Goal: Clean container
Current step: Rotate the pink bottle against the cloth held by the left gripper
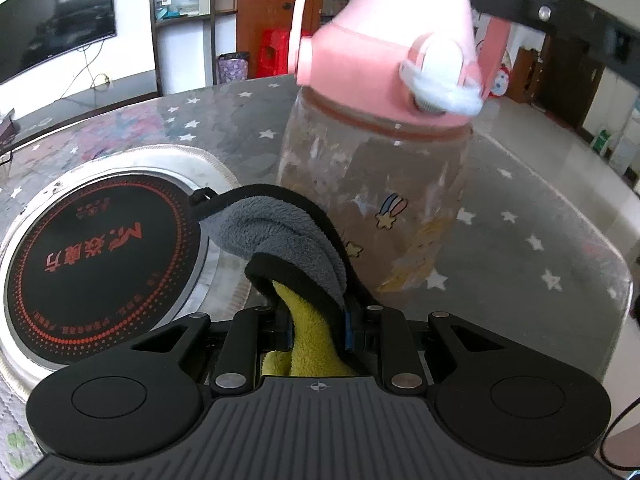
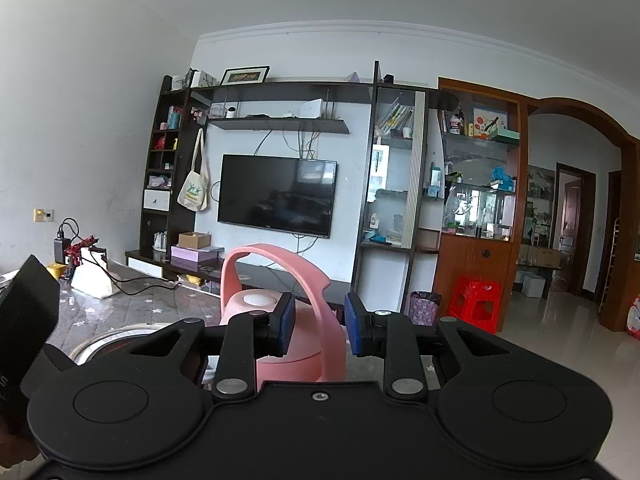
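Star-patterned counter (image 1: 520, 216) is occupied at 1 o'clock by the bottle (image 1: 376, 200), which could be tipped by the cloth (image 1: 280, 240) clamped in the left tongs (image 1: 316, 320), since the right tongs (image 2: 316, 328) are held apart around its pink handle (image 2: 316, 280).

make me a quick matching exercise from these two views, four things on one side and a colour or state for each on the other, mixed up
Things:
1. bottle lid
2. cloth
3. stool
4. hob

Colour or state:
a. red, standing on the floor by the wooden cabinet
b. grey and yellow, pinched in the left tongs
c. round and black with red print, set into the table
d. pink, with a loop handle

Pairs: 1-d, 2-b, 3-a, 4-c
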Demonstrator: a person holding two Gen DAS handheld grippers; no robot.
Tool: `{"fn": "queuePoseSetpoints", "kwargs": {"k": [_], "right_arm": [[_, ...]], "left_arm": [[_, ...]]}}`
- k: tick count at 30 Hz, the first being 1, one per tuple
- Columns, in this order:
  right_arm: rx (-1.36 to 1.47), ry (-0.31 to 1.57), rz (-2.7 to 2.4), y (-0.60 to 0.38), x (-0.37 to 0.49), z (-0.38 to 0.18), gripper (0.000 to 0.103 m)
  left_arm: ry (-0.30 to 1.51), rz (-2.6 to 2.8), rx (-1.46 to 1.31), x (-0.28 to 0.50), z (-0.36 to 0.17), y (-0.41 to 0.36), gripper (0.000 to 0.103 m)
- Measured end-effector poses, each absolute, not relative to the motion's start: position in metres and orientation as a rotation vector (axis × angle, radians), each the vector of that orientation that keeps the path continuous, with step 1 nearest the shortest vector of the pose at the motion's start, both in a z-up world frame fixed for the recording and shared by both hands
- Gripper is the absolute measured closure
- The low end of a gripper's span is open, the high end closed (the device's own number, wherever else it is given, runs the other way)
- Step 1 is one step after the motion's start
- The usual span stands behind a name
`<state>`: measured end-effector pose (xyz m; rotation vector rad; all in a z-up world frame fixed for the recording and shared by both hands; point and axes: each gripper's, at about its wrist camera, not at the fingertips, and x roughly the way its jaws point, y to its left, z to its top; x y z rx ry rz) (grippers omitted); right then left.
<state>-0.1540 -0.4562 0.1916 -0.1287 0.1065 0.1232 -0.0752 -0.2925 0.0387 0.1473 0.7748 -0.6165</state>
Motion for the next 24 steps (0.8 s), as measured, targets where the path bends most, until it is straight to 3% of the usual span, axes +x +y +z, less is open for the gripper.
{"fn": "queuePoseSetpoints", "kwargs": {"k": [16,24], "right_arm": [[-0.126,0.1,0.125,-0.458,-0.156,0.194,0.074],[-0.123,0.096,0.125,-0.456,-0.157,0.195,0.073]], "left_arm": [[0.63,-0.622,0.147,-0.078,0.09,-0.29,0.081],[0.653,-0.609,0.142,-0.071,0.081,-0.287,0.081]]}}
